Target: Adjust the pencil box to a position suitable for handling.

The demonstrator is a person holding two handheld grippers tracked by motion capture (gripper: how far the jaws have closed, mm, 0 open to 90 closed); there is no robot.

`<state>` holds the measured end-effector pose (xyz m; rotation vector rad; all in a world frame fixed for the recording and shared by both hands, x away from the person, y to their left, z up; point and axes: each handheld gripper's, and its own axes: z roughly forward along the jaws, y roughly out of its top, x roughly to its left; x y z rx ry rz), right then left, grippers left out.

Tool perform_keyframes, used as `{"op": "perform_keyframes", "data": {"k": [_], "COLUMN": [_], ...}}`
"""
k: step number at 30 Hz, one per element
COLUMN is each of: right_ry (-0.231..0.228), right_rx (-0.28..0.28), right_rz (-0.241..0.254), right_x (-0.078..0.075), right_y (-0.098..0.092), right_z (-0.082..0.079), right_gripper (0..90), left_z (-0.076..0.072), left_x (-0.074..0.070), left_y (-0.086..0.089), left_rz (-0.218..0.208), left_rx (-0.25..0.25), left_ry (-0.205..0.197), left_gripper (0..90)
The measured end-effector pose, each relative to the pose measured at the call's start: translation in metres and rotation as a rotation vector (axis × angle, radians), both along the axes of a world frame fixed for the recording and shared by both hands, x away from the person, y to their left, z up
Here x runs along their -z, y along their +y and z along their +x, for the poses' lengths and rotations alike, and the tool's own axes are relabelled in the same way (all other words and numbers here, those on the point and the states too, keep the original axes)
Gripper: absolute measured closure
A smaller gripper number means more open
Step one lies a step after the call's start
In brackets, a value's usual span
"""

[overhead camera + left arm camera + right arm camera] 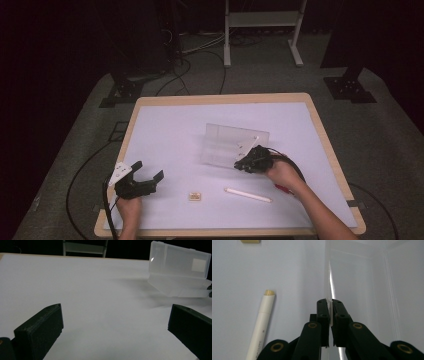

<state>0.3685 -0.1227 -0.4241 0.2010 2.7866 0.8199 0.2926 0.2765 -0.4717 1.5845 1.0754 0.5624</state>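
Note:
A clear plastic box (pixel 220 150) lies open mid-table, its lid standing up at the back; in the left gripper view the box (pixel 175 267) stands at the upper right. My right gripper (pixel 243 159) hovers at the box's right front corner, shut on a thin white stick (pixel 253 142) that slants up over the box. The right gripper view has its jaws (pixel 329 302) pinched on that thin stick (pixel 331 282), with the box (pixel 372 290) beneath. My left gripper (pixel 148 170) rests open near the front left, and nothing lies between its jaws (pixel 116 311).
A white marker (pixel 247 195) lies near the front edge, with a small tan eraser (pixel 195 196) to its left. Something red (pixel 282 189) shows under the right hand. The marker (pixel 262 322) and eraser (pixel 250 241) lie left of the right jaws. Cables trail off the table.

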Motion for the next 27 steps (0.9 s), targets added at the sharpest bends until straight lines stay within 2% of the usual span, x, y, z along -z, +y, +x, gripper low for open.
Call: {"op": "perform_keyframes", "data": {"k": [13,27], "right_ry": [0.046,0.06], "right_rx": [-0.016,-0.009], "right_rz": [-0.026,-0.024], "right_x": [0.017,0.019], "right_y": [0.018,0.019], "right_z": [0.003,0.004], "right_gripper": [84.9,83.7], "left_z": [0.0,0.0], "left_x": [0.0,0.0], "left_y": [0.0,0.001], "left_rz": [-0.01,-0.01], "left_rx": [0.001,0.0], "left_ry": [0.001,0.002], "left_gripper": [0.0,0.0]}}
